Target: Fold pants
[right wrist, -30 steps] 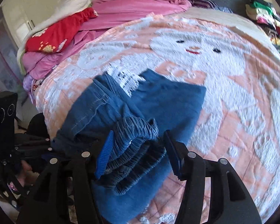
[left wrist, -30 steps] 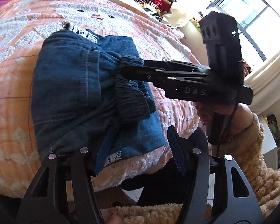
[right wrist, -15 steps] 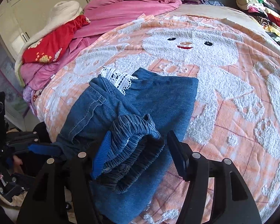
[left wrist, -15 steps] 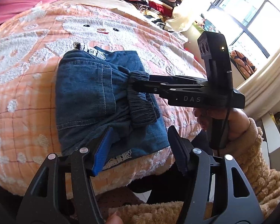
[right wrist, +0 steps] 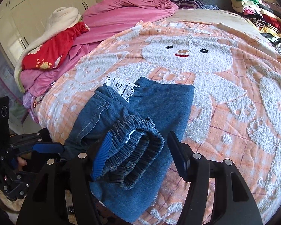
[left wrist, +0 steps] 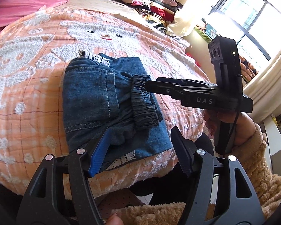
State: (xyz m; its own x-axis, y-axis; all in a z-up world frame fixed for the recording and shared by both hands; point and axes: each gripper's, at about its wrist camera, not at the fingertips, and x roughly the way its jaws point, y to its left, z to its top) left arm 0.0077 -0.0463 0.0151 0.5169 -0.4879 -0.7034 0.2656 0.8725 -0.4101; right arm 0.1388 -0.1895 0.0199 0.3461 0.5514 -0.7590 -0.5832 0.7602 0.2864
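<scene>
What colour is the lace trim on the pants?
White lace trim, clearest in the right wrist view.

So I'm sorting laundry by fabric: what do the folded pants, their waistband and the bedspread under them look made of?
The pants look like mid-blue denim: matte, with pale topstitched seams and white lace trim. Their waistband seems a darker gathered elastic, closely ribbed. The bedspread looks like peach woven cotton with raised white tufted motifs, probably chenille.
</scene>
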